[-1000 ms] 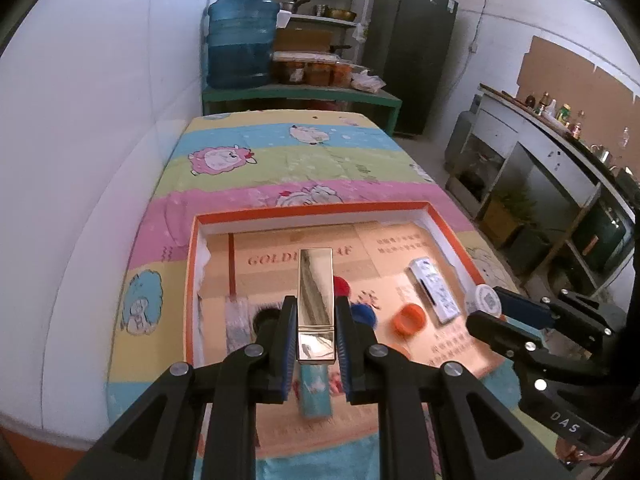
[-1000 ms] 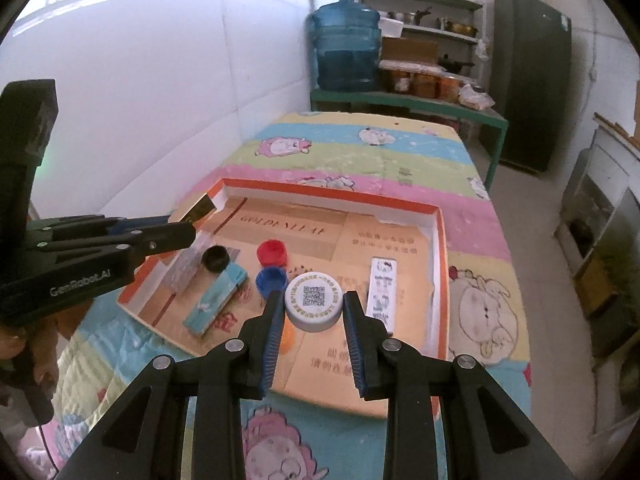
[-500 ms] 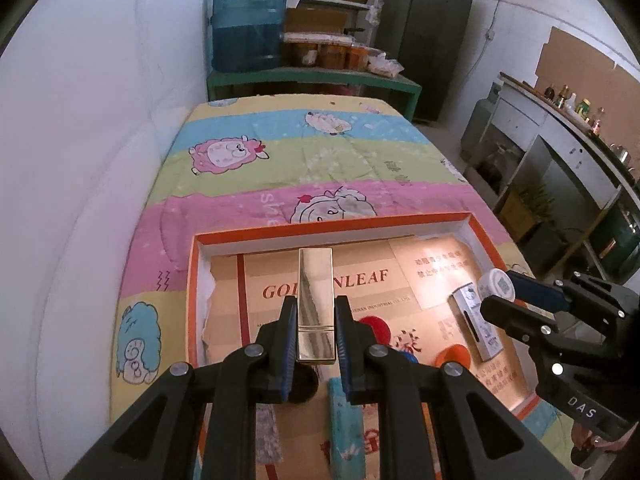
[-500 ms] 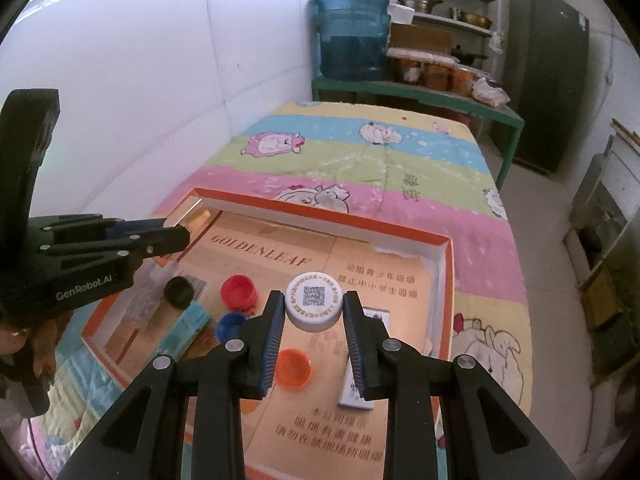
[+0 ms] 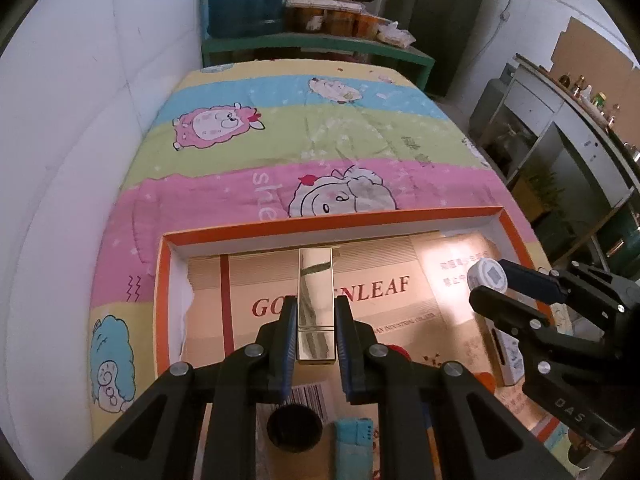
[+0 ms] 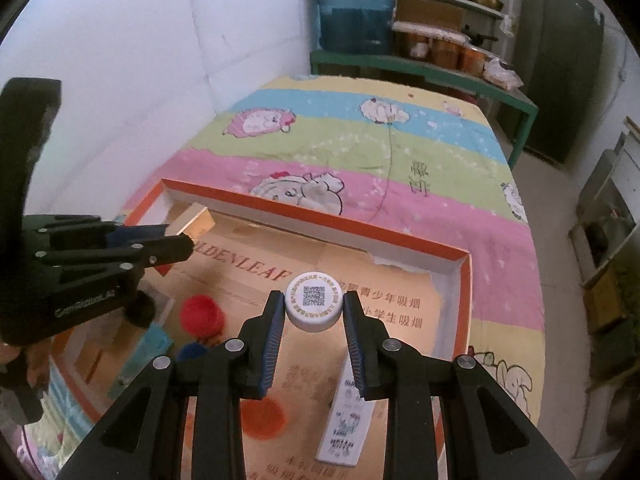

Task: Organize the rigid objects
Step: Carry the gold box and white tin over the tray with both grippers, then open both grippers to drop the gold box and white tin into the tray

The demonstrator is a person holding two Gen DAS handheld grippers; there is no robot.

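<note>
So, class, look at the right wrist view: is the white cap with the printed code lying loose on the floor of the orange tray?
No, the white cap is clamped between the right gripper fingers, above the orange tray.

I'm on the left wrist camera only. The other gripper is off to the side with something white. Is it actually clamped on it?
Observer: Yes. The right wrist view shows the right gripper shut on the white cap, with a pad on each side and a QR label on top.
Operator: What lies in the tray around it?
Observer: An orange cap and a slim white printed box lie flat on the floor of the orange-rimmed tray, nearer the camera than the white cap.
Operator: Where is my gold bar from that side?
Observer: The left gripper holds the gold bar by the tray's far left corner. I cannot tell whether it touches the floor.
</note>
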